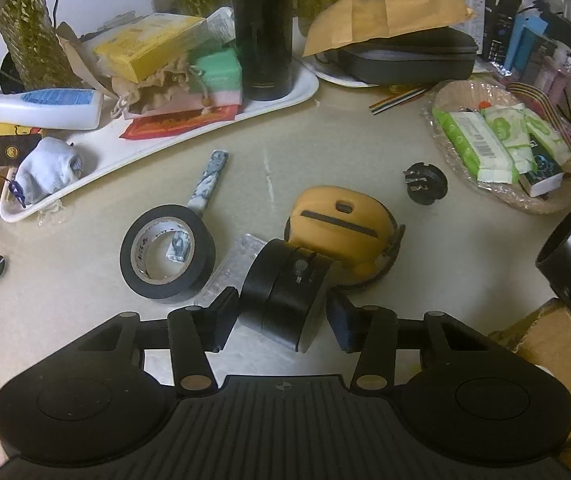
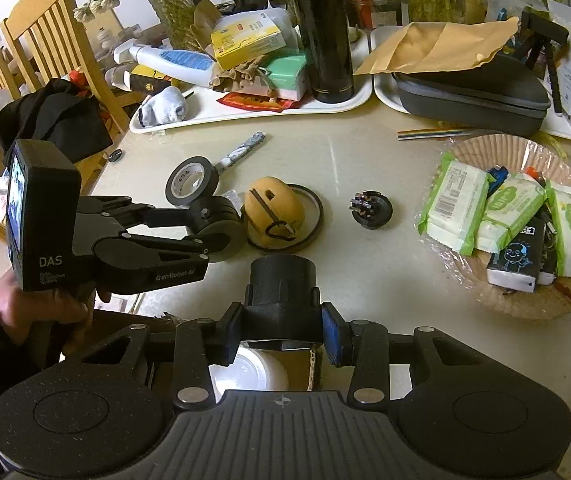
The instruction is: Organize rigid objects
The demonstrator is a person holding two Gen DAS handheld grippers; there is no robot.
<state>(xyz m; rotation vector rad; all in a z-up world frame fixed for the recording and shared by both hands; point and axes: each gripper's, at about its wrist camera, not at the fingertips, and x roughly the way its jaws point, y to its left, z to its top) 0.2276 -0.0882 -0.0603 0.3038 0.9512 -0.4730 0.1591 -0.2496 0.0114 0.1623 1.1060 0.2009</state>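
Note:
My left gripper point(image 1: 281, 316) is shut on a black round cylinder part point(image 1: 285, 292), held just above the table; it shows in the right wrist view point(image 2: 217, 226) too. Right behind it lie an orange rounded case point(image 1: 339, 228) on a dark ring, a black tape roll point(image 1: 167, 254), a clear plastic piece point(image 1: 231, 268) and a patterned stick point(image 1: 208, 182). My right gripper point(image 2: 281, 328) is shut on a black tube-shaped part point(image 2: 281, 284) near the table's front edge, over a cardboard box point(image 2: 305, 368). A small black plug part point(image 2: 370, 208) lies further back.
A white tray point(image 1: 277, 96) with a tall black flask point(image 1: 263, 28), boxes and a lotion bottle stands at the back. A basket point(image 2: 525, 304) of wipe packs is at the right. A black zip case point(image 2: 473, 92) under a brown envelope is behind. A wooden chair point(image 2: 45, 36) stands at the left.

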